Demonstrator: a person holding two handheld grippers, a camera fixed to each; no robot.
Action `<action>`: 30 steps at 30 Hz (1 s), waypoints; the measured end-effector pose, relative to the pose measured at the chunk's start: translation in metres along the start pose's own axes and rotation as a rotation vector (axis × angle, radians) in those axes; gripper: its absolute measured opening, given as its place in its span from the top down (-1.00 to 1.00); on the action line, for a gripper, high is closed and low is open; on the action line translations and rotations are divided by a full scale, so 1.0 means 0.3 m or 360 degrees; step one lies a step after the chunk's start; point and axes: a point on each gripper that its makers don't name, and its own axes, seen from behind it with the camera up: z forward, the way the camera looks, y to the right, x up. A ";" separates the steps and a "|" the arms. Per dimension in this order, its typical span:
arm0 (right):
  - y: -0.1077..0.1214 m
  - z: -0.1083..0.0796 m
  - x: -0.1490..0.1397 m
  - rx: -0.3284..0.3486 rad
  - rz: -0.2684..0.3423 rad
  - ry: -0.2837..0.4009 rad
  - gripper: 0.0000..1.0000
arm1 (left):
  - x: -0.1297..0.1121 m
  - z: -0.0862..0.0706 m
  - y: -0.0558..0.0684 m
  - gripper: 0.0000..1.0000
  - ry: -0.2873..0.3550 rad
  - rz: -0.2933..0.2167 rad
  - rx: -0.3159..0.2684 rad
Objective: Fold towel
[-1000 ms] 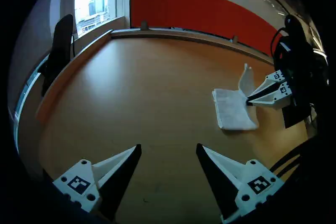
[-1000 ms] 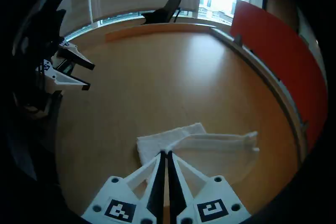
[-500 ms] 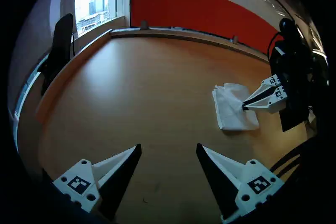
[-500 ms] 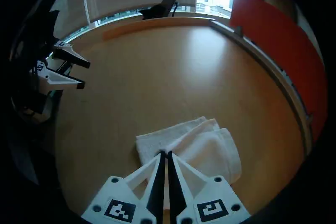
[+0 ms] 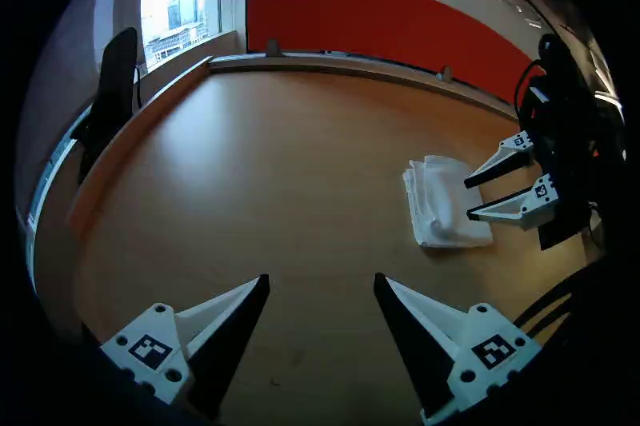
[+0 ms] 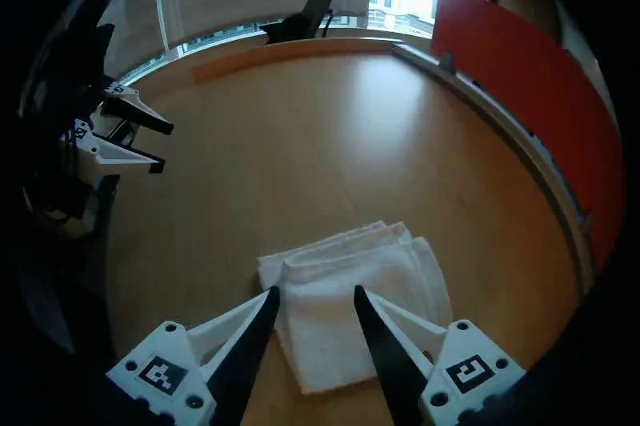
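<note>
Wide wooden table [image 5: 264, 162] stretches toward the window, and the towel [image 6: 360, 298] lies flat on it near one side, doubled into a neat layered rectangle (folding looks done, unless one more fold is wanted). The right claw [image 6: 316, 292] hangs released at the towel's near edge; the left claw [image 5: 320, 277], well apart, is spread and grasps nothing.

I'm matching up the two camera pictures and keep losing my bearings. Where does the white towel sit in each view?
Left gripper view: the folded towel lies right of centre on the table, just in front of the open right gripper.
Right gripper view: the towel lies at bottom centre, at the tips of the right gripper.
Shared landmark: the red partition, upper middle in the left gripper view, right edge in the right gripper view.
</note>
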 end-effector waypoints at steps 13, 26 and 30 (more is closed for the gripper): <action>-0.011 -0.044 -0.128 -0.0081 0.0097 -0.0039 -0.43 | 0.000 -0.005 0.002 -0.94 0.0007 0.0008 -0.0004; -0.021 -0.075 -0.275 -0.0159 0.0208 -0.0103 -0.43 | -0.002 -0.006 0.015 -0.94 0.0012 0.0025 -0.0012; -0.021 -0.069 -0.310 -0.0177 0.0238 -0.0124 -0.43 | -0.006 -0.006 0.020 -0.94 0.0011 0.0028 -0.0015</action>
